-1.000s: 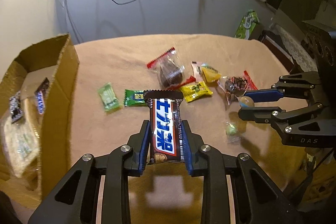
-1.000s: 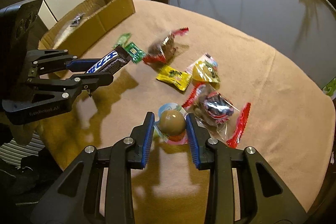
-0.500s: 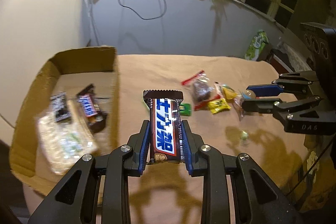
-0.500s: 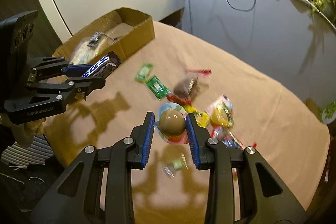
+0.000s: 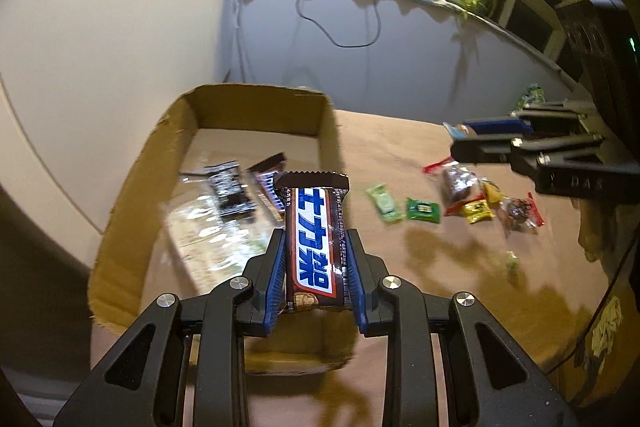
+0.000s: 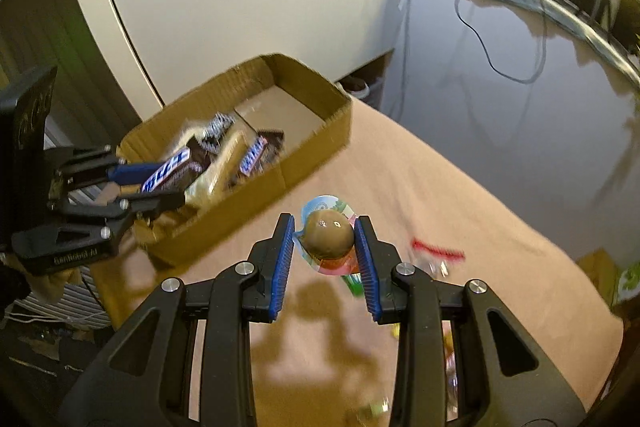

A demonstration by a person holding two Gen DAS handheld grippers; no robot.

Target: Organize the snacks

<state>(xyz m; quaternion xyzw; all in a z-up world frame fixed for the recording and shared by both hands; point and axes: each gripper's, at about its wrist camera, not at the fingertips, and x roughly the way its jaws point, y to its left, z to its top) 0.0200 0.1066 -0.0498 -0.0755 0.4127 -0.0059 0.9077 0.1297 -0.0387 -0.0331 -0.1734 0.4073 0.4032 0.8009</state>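
The left claw (image 5: 316,267) is squeezed tight on a long chocolate bar (image 5: 314,243). The bar points straight out from the claw, away from the camera, with its blue and white label facing up. Its far end hangs over the near corner of the cardboard box (image 5: 256,99). In the right wrist view the bar (image 6: 170,173) points to the right, over the box's (image 6: 256,203) near end.

The right claw (image 6: 325,247) is pinched on a round brown jelly cup (image 6: 328,237) with a colorful lid. It hangs in the air above the desk (image 6: 460,195), beside the box.

Inside the box lie other chocolate bars (image 5: 266,183) and a clear packet (image 5: 208,227). More small snacks sit in a bunch on the desk (image 5: 384,139): a green candy (image 5: 383,203), a dark green one (image 5: 423,210), a yellow one (image 5: 477,211) and a clear bag with a red edge (image 5: 456,179).

A second ago both claws were low over the snack bunch and the box was off at the left. Now both have gone up and over toward the box, with the bar above it.
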